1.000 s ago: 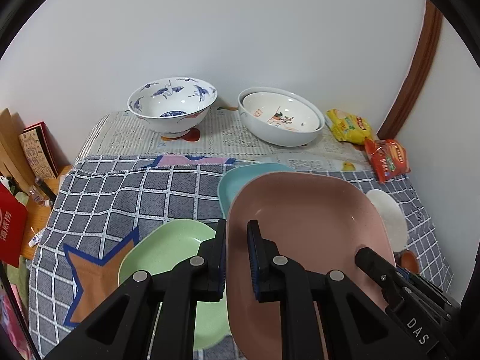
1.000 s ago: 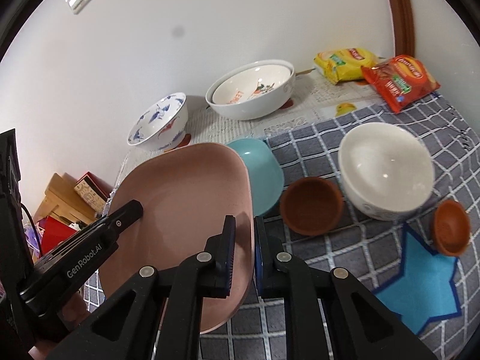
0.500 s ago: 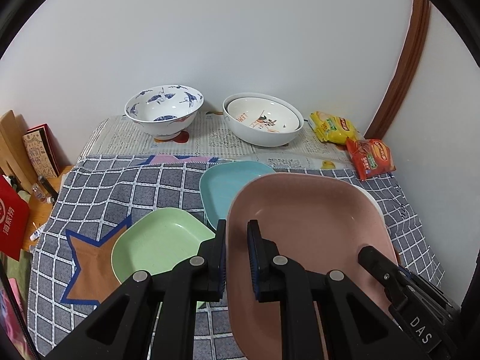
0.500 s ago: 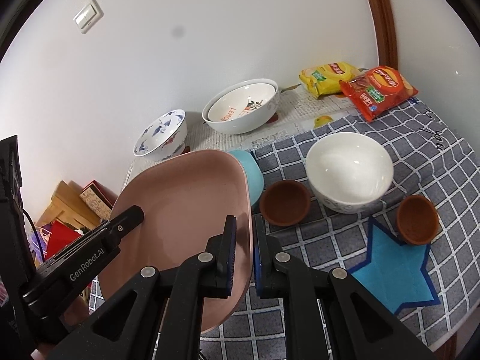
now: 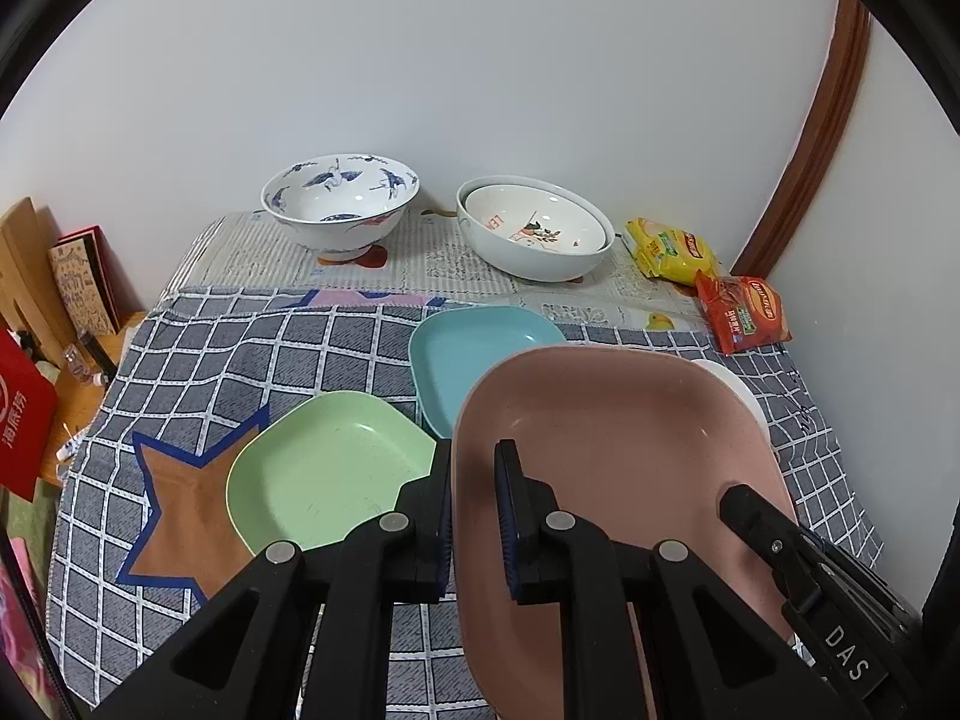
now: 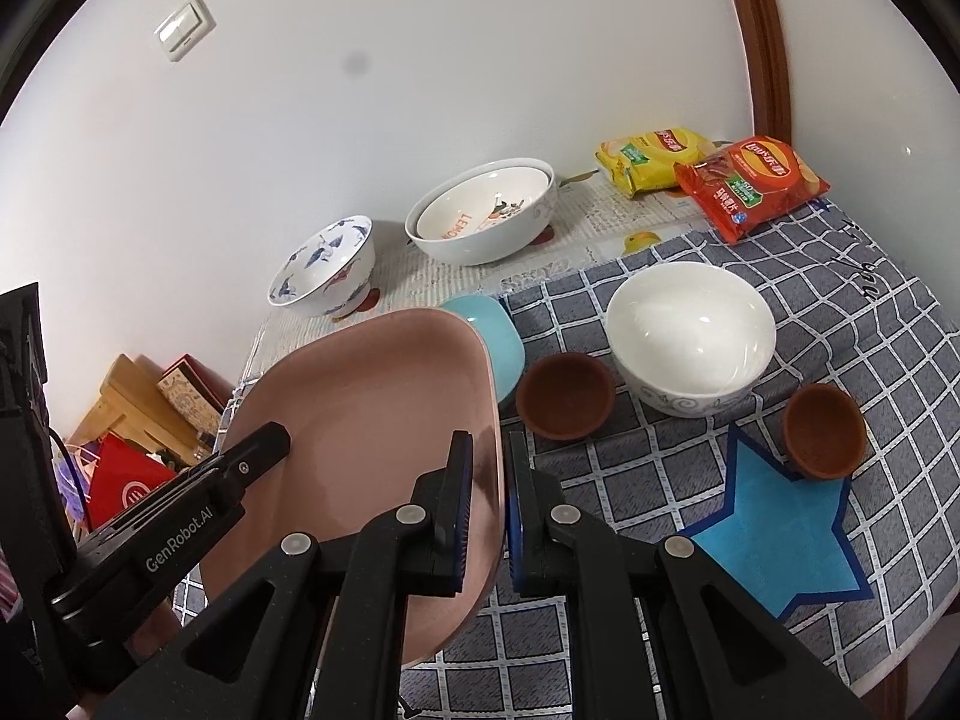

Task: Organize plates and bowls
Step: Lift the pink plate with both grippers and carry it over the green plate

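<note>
Both grippers hold one large pink plate (image 5: 618, 438) above the table. My left gripper (image 5: 474, 504) is shut on its left rim; my right gripper (image 6: 489, 498) is shut on its right rim (image 6: 372, 408). Below lie a green plate (image 5: 324, 468) and a blue plate (image 5: 474, 348), the blue one partly hidden by the pink plate. A white bowl (image 6: 690, 336) and two small brown bowls (image 6: 564, 396) (image 6: 825, 432) sit on the checked cloth. A blue-patterned bowl (image 5: 339, 204) and two nested white bowls (image 5: 534, 234) stand at the back.
Yellow (image 5: 669, 249) and red (image 5: 744, 312) snack bags lie at the back right corner by the wall. Boxes and a red bag (image 5: 24, 420) sit beyond the table's left edge. The table's front edge (image 6: 900, 654) is near on the right.
Both grippers have lifted the pink plate higher and drawn it back toward the front. More of the blue and green plates now shows beneath it.
</note>
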A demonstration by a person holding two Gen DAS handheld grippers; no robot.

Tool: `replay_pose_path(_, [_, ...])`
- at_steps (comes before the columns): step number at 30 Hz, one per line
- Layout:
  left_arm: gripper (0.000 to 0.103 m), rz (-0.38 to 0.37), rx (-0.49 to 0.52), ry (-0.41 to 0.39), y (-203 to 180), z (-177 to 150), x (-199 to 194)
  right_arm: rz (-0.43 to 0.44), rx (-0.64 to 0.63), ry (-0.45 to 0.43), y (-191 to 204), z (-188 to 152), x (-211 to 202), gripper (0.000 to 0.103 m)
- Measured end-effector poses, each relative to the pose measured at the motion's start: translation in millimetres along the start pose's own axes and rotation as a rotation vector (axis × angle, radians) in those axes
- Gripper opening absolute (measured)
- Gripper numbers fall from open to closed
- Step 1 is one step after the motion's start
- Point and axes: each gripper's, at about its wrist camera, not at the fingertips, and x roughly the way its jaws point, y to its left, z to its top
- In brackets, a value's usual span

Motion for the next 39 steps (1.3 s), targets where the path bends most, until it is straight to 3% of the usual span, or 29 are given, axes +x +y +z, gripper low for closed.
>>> replay_pose_path(23, [0.013, 0.011, -0.059, 0.020, 40, -4, 9, 0.009, -0.038, 0.050, 28, -10, 25, 0.010])
replay_pose_path(39, [0.013, 0.059, -0.120, 0.045, 85, -16, 19, 0.033, -0.081, 0.113, 59, -24, 53, 0.010])
